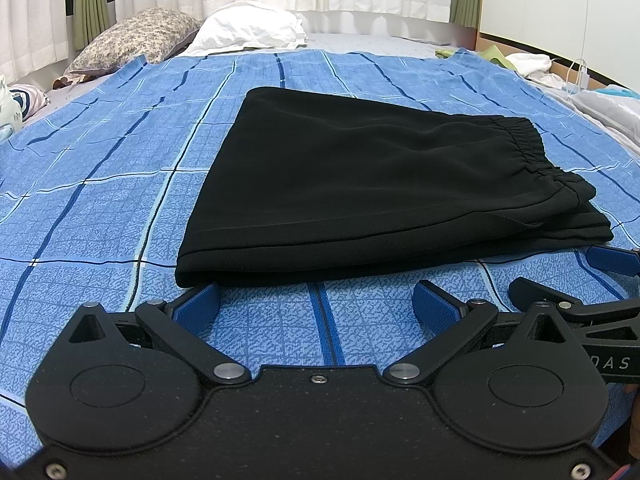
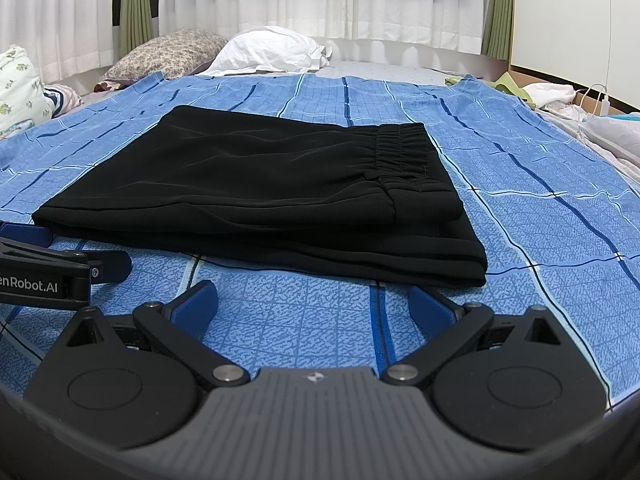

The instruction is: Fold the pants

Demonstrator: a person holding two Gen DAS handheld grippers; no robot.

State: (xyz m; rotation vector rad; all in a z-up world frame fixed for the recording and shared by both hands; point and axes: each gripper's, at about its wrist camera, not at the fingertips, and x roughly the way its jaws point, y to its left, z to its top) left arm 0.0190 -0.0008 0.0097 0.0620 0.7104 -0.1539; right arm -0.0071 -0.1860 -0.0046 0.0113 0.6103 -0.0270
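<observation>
Flat on blue bedspread (image 1: 120,160), folded black pants (image 1: 360,184), waistband (image 1: 532,148) rightward, long axis left-right, both claws (image 1: 316,300) (image 2: 312,300) spread, empty.

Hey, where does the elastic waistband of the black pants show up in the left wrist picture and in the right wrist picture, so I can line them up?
Left wrist view: the waistband runs along the right edge of the folded pants, right of centre.
Right wrist view: the waistband sits just right of centre, on the pants' right end.
Shared landmark: the white pillow at the head of the bed.
</observation>
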